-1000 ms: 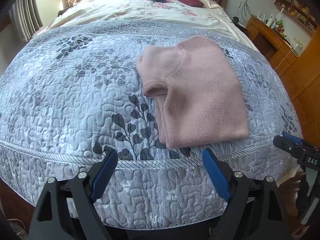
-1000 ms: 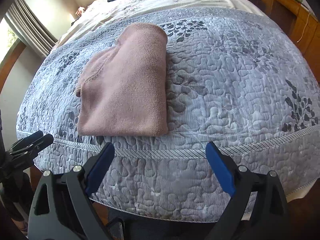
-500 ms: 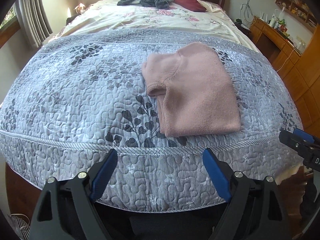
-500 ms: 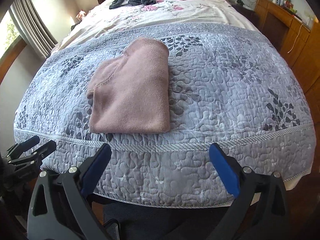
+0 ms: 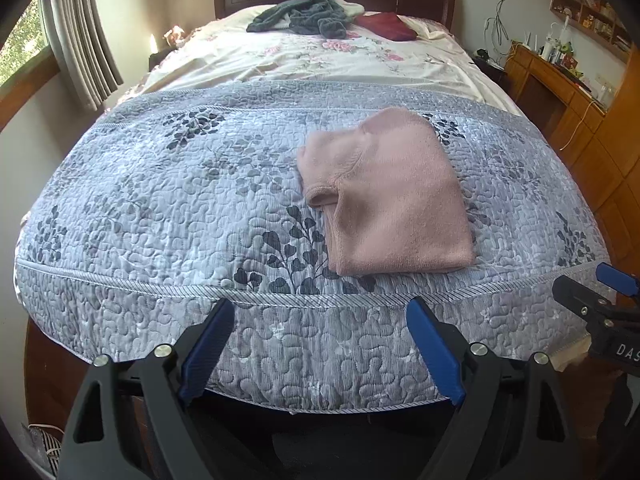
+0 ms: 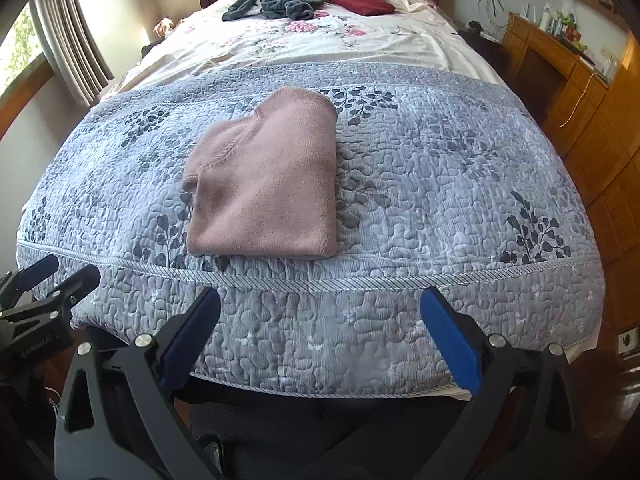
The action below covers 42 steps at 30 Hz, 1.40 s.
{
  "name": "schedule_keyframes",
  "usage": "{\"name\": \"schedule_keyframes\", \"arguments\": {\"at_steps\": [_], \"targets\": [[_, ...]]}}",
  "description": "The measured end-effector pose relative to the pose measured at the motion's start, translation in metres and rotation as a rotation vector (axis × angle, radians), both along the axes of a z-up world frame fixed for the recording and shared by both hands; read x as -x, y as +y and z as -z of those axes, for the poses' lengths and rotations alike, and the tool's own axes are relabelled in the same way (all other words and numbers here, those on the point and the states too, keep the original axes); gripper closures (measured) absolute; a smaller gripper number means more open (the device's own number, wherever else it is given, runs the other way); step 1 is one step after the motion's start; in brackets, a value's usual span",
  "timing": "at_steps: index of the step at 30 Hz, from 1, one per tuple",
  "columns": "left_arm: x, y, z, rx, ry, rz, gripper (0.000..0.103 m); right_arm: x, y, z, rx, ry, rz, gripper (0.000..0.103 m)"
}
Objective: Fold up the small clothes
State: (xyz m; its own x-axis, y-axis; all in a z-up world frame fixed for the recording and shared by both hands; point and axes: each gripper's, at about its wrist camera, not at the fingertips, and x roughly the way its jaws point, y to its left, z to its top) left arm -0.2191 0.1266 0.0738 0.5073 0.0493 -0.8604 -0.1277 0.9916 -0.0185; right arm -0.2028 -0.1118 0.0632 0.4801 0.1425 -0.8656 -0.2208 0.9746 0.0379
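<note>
A pink sweater (image 5: 388,196) (image 6: 266,184) lies folded into a compact rectangle on the grey quilt (image 5: 180,208) (image 6: 440,184), near the foot of the bed. My left gripper (image 5: 320,316) hangs open below the bed's front edge, well short of the sweater, with nothing between its blue pads. My right gripper (image 6: 324,308) is open too, off the foot of the bed and to the right of the sweater. Each gripper shows at the edge of the other's view: the right gripper (image 5: 592,300) and the left gripper (image 6: 52,280).
At the head of the bed lie a dark grey garment (image 5: 304,20) (image 6: 276,0) and a dark red one (image 5: 386,26) (image 6: 362,2) on a floral sheet (image 5: 320,60). A wooden desk and cabinets (image 5: 568,92) stand along the right. Curtains (image 5: 76,40) hang left.
Both grippers have drawn back and away from the bed, so more of the room shows. The folded sweater has not moved. Both grippers stayed open.
</note>
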Motion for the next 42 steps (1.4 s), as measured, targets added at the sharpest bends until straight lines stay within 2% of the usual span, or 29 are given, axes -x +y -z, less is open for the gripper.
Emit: {"name": "schedule_keyframes", "arguments": {"at_steps": [16, 28, 42], "targets": [[0.012, -0.004, -0.017, -0.091, -0.03, -0.013, 0.015, 0.004, 0.002, 0.0, -0.02, 0.016, 0.016, 0.003], [0.011, -0.003, -0.012, -0.1, -0.017, -0.013, 0.015, 0.001, 0.001, 0.006, -0.049, 0.028, 0.016, 0.003], [0.01, -0.001, -0.01, -0.106, -0.012, -0.013, 0.015, -0.005, -0.005, 0.013, -0.018, 0.056, 0.063, 0.003]]}}
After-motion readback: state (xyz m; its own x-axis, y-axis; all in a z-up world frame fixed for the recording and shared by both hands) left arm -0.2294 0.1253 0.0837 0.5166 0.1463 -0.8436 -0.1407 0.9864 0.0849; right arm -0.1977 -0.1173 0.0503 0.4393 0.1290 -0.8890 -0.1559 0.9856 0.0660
